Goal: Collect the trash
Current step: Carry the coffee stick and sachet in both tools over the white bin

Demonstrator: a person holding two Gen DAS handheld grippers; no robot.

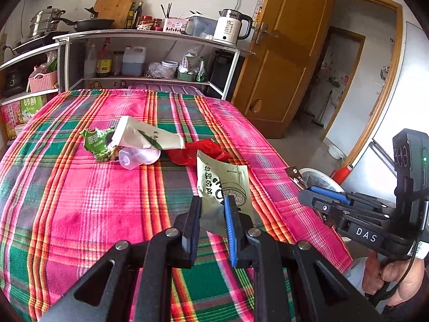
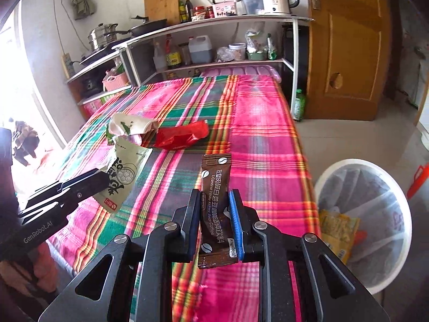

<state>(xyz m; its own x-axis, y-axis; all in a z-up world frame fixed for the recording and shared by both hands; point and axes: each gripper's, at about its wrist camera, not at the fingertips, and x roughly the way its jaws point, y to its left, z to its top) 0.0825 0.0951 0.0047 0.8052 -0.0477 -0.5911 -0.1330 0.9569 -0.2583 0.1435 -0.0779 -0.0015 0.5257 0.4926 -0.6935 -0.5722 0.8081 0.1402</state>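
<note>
Left gripper (image 1: pixel 213 201) pinches a light, floppy pale-green snack pouch (image 1: pixel 225 185) at lower centre. Right gripper (image 2: pixel 214 196) clamps a thin brown coffee sachet (image 2: pixel 215 201); both are slippery film, best held mid-body above the bin (image 2: pixel 402 209).
</note>
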